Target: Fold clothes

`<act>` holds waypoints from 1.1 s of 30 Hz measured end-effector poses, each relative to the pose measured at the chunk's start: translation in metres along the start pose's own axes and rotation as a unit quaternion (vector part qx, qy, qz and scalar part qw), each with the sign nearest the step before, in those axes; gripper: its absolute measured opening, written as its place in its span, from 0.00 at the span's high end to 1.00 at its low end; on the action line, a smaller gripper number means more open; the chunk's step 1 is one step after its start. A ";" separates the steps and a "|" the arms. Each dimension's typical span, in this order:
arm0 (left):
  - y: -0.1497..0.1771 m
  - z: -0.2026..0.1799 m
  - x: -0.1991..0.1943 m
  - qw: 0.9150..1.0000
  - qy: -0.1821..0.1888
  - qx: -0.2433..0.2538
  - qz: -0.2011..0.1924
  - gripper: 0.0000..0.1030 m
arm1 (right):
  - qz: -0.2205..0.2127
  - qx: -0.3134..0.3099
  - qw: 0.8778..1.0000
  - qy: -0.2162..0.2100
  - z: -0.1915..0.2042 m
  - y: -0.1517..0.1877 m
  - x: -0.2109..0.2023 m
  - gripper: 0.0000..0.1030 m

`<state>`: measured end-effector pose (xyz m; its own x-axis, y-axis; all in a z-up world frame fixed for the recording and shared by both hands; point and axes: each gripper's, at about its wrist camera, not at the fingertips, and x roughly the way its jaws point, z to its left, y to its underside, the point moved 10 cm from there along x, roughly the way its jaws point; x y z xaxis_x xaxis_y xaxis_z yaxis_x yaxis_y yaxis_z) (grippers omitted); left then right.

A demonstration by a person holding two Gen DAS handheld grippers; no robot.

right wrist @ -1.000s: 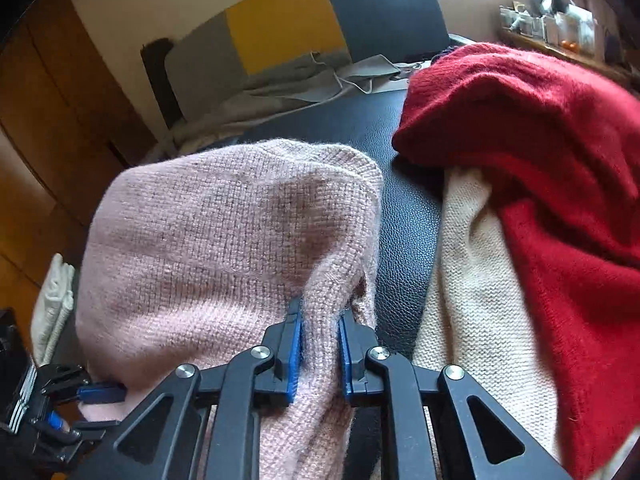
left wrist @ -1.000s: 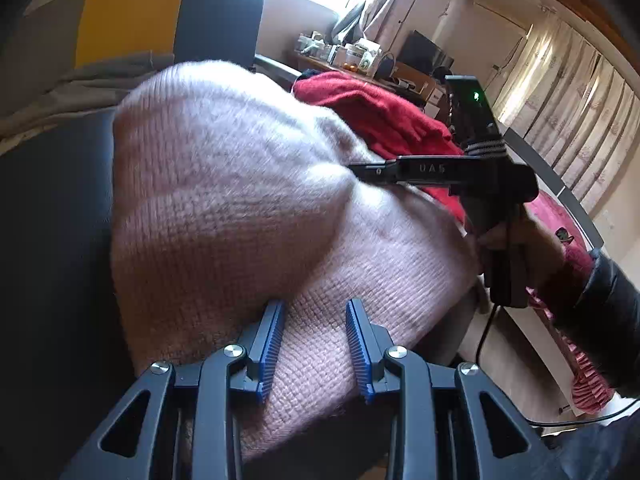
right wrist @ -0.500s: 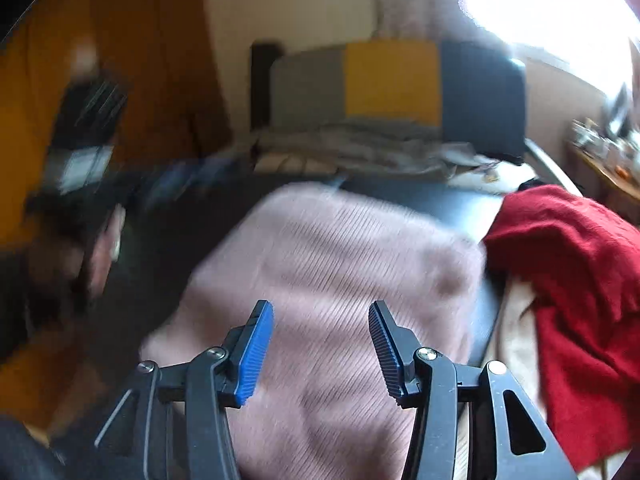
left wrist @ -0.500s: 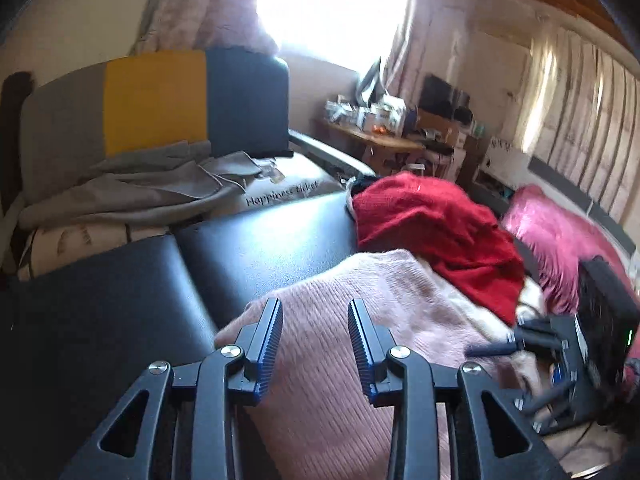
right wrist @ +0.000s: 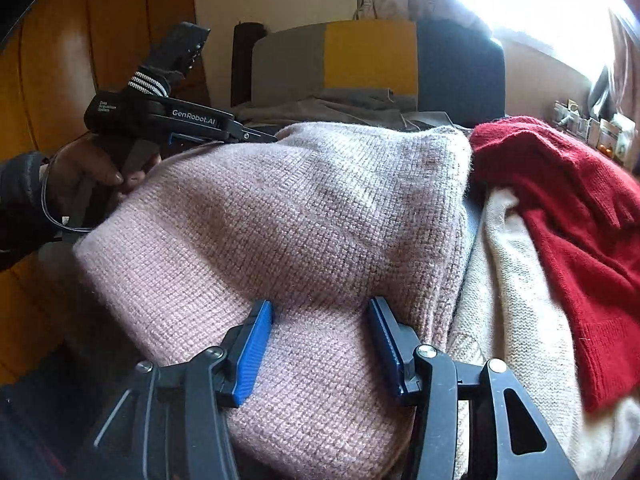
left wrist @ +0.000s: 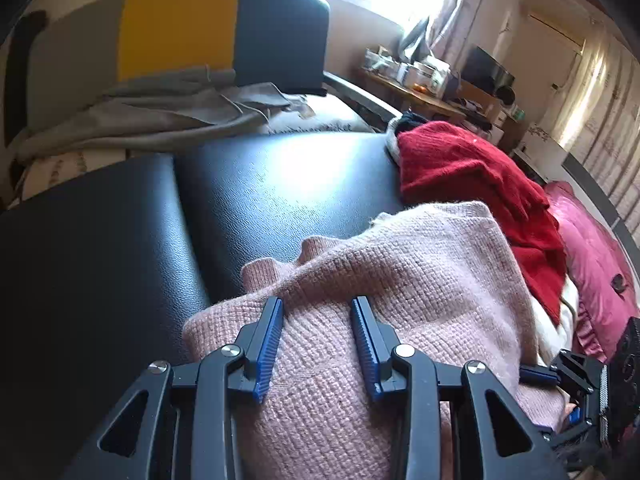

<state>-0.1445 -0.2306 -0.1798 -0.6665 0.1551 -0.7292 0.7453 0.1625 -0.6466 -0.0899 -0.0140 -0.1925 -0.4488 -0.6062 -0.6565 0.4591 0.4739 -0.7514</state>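
Note:
A pink knitted sweater (left wrist: 408,280) lies bunched on a black leather seat (left wrist: 120,240); it also fills the right wrist view (right wrist: 304,216). My left gripper (left wrist: 316,308) is open, its blue-padded jaws resting over the sweater's near fold. My right gripper (right wrist: 320,308) is open above the sweater's near edge. The left gripper also shows in the right wrist view (right wrist: 260,136) at the sweater's far left edge, hand-held. Part of the right gripper shows at the lower right of the left wrist view (left wrist: 580,384).
A red sweater (left wrist: 480,188) lies right of the pink one, also in the right wrist view (right wrist: 568,204), over a cream knit (right wrist: 516,304). Grey cloth (left wrist: 160,116) is heaped before a grey, yellow and navy backrest (left wrist: 176,28). A pink cushion (left wrist: 592,252) and a cluttered table (left wrist: 432,84) stand right.
One second ago my right gripper was shut on the pink sweater; it has since opened and let go. Both grippers have dropped back onto the sweater, which now lies bunched on the seat.

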 end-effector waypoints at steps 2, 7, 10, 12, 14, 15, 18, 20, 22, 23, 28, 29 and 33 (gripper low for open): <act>-0.005 -0.002 -0.002 1.000 0.000 -0.001 -0.009 0.63 | 0.002 0.000 1.000 0.002 0.001 -0.002 0.001 0.51; -0.017 -0.001 -0.024 0.999 0.010 -0.017 -0.035 0.59 | 0.017 0.004 1.000 0.005 0.004 -0.007 0.002 0.47; -0.014 0.002 -0.050 0.998 0.029 -0.037 -0.052 0.57 | 0.029 0.005 1.000 -0.005 0.009 -0.012 0.003 0.30; -0.009 0.010 -0.072 0.994 0.053 -0.066 -0.067 0.52 | 0.046 0.002 0.999 -0.027 0.019 -0.016 0.002 0.11; 0.001 0.021 -0.088 0.988 0.082 -0.104 -0.076 0.43 | 0.048 0.008 0.998 -0.046 0.026 -0.028 -0.004 0.00; 0.009 0.028 -0.095 0.984 0.100 -0.124 -0.074 0.42 | 0.044 0.012 0.998 -0.054 0.028 -0.035 -0.008 0.00; 0.028 0.036 -0.098 0.975 0.141 -0.160 -0.065 0.40 | 0.024 0.050 0.995 -0.085 0.024 -0.061 -0.019 0.00; 0.040 0.041 -0.098 0.967 0.171 -0.182 -0.058 0.40 | 0.008 0.099 0.989 -0.110 0.010 -0.081 -0.025 0.00; 0.048 0.039 -0.093 0.957 0.200 -0.203 -0.051 0.40 | 0.013 0.157 0.980 -0.122 -0.012 -0.092 -0.015 0.00; 0.049 0.038 -0.088 0.954 0.209 -0.208 -0.049 0.39 | 0.020 0.187 0.974 -0.130 -0.029 -0.095 -0.001 0.00; 0.054 0.034 -0.057 0.952 0.217 -0.212 -0.026 0.39 | 0.059 0.270 0.947 -0.161 -0.068 -0.080 0.027 0.00; 0.053 0.032 -0.053 0.950 0.227 -0.211 -0.025 0.39 | 0.066 0.276 0.943 -0.171 -0.071 -0.079 0.038 0.00; 0.050 0.027 -0.035 0.950 0.240 -0.198 -0.016 0.36 | 0.083 0.275 0.936 -0.201 -0.071 -0.086 0.076 0.00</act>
<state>-0.0834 -0.2542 -0.1929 -0.6915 0.5544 -0.4631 0.7222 0.5143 -0.4626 -0.2177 -0.0553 -0.1826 -0.0621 -0.7979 -0.5996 0.8723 0.2486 -0.4210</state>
